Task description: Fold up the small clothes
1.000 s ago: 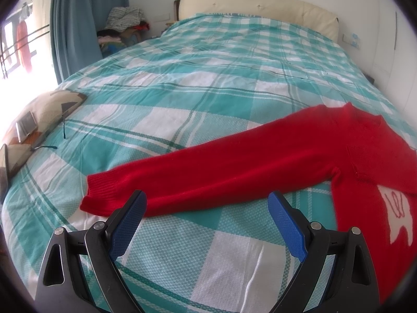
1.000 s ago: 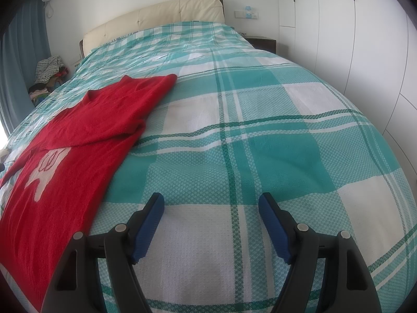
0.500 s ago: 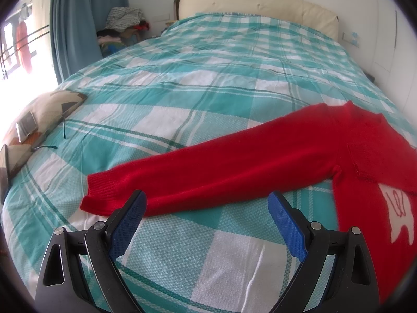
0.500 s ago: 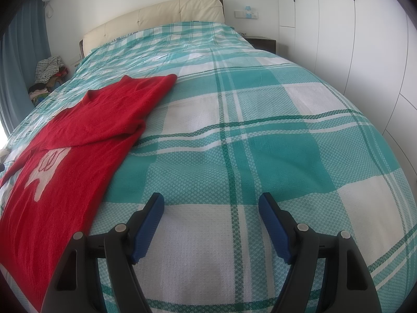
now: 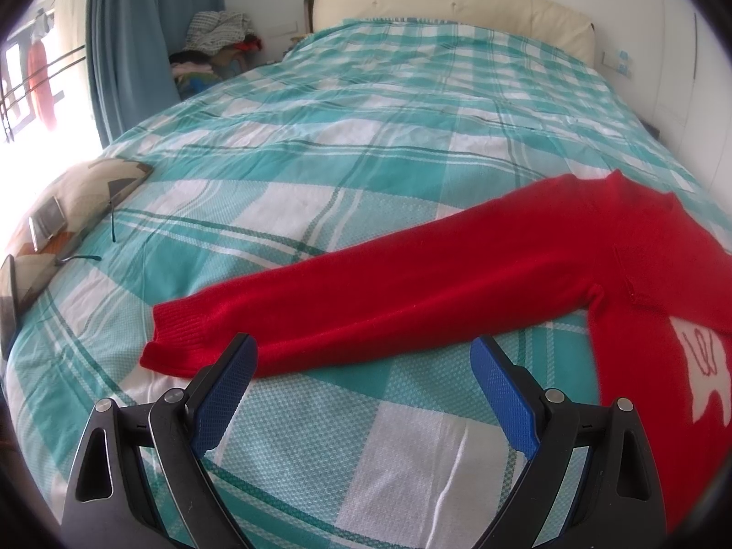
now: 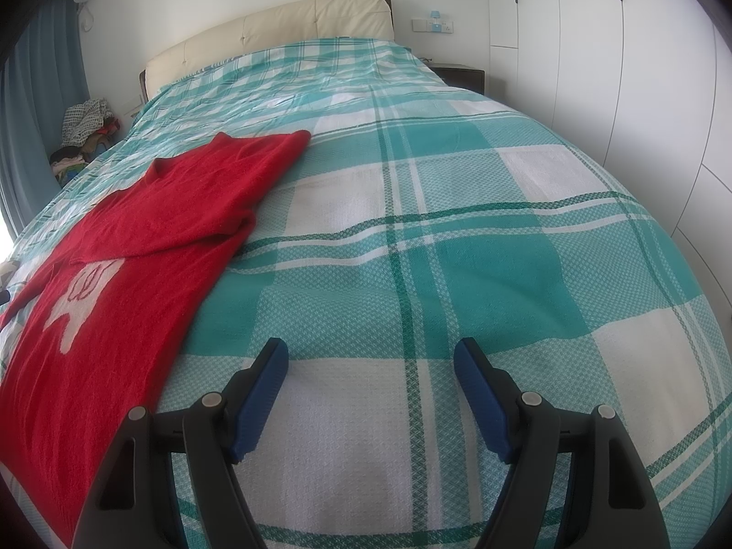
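Note:
A small red sweater (image 5: pixel 457 283) with a white motif lies flat on the teal checked bedspread (image 5: pixel 320 169). In the left wrist view one sleeve stretches left, its ribbed cuff (image 5: pixel 178 338) just beyond my left gripper (image 5: pixel 363 357), which is open and empty above the cover. In the right wrist view the sweater (image 6: pixel 137 247) lies at the left with its other sleeve folded across the chest. My right gripper (image 6: pixel 370 361) is open and empty over bare bedspread, to the right of the sweater.
A patterned cushion (image 5: pixel 78 201) with small devices lies at the bed's left edge. A pile of clothes (image 5: pixel 219 36) sits by the blue curtain (image 5: pixel 128 36). The cream headboard (image 6: pixel 274 32) is at the far end; white wardrobe doors (image 6: pixel 617 68) line the right side.

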Demonstrator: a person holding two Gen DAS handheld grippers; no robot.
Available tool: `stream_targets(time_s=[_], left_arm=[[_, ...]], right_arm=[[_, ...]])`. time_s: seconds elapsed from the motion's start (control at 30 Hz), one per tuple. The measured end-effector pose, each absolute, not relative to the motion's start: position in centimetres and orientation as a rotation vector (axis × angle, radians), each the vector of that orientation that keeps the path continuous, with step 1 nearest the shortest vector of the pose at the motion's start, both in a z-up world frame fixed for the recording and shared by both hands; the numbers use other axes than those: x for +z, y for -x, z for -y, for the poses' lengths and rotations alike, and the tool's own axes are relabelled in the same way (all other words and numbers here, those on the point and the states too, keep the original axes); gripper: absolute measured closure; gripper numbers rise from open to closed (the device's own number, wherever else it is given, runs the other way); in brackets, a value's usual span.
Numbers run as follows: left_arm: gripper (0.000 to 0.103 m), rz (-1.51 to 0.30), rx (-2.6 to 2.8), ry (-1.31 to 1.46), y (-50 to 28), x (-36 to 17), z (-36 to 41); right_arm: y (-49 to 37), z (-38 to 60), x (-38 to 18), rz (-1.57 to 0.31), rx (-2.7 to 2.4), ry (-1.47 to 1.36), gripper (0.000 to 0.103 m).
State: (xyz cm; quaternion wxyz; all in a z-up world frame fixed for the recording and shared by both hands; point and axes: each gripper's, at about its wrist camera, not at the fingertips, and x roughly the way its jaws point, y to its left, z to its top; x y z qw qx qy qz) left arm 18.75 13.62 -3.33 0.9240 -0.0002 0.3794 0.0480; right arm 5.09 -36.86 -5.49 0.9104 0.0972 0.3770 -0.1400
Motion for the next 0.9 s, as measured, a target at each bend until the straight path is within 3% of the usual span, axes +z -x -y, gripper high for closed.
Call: stream_targets(time_s=[0.9], left_arm=[[0.008,-0.78,0.099,-0.006,-18.73,-3.46,-13.44]], right_arm=[[-5.17,36.79,-5.68,-0.777,-0.293,-0.205,0.028]])
